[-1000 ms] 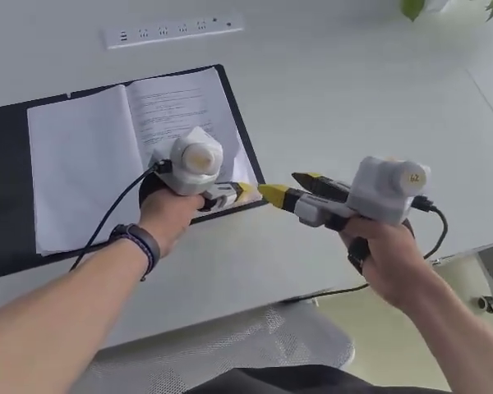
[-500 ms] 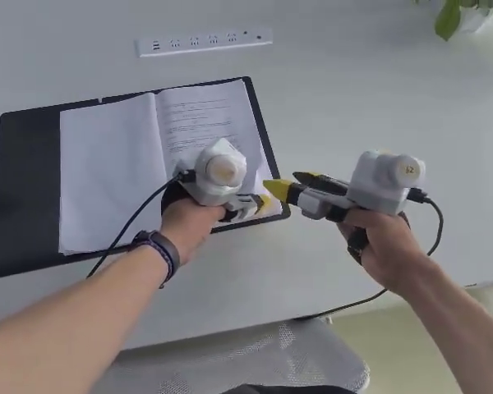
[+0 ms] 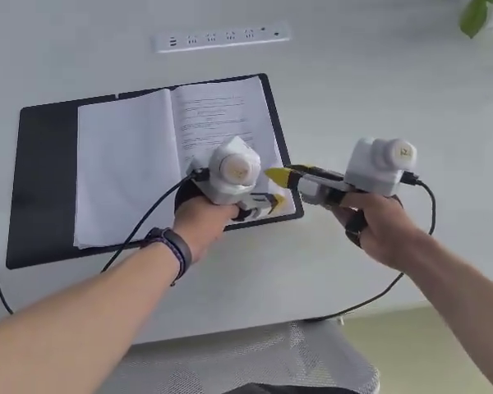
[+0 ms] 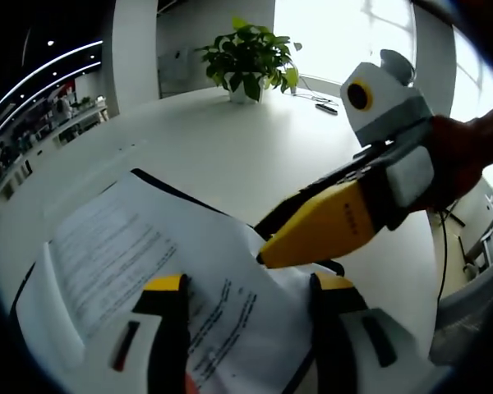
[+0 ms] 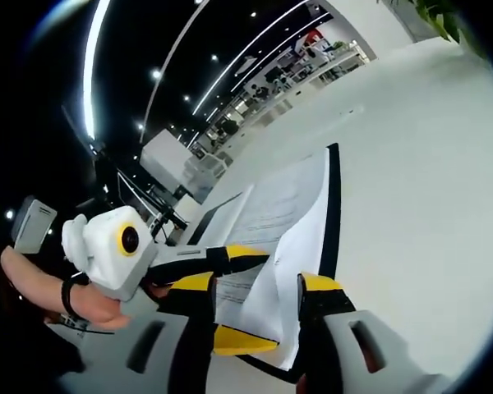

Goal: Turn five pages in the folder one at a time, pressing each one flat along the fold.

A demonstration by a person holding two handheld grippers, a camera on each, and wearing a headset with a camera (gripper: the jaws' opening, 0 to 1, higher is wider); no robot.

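The black folder (image 3: 41, 189) lies open on the white table, with a blank left page (image 3: 119, 164) and a printed right page (image 3: 222, 115). My left gripper (image 3: 267, 203) rests over that page's lower right corner, jaws open, with the printed page (image 4: 148, 246) lying between them. My right gripper (image 3: 281, 176) reaches in from the right, its yellow tip close to the same corner and to the left gripper's jaws. In the right gripper view my right gripper (image 5: 259, 287) is open, and the page's outer edge (image 5: 300, 238) curls up between its jaws, above the folder's black cover (image 5: 333, 205).
A white power strip (image 3: 222, 36) lies beyond the folder. A potted plant (image 4: 246, 61) stands farther out on the table. Both grippers trail black cables (image 3: 135, 234). The table's near edge runs just below my hands, with a mesh chair seat (image 3: 255, 361) under it.
My right gripper has moved left, from clear of the folder to its lower right corner. The left gripper stays over that corner. The head camera has shifted.
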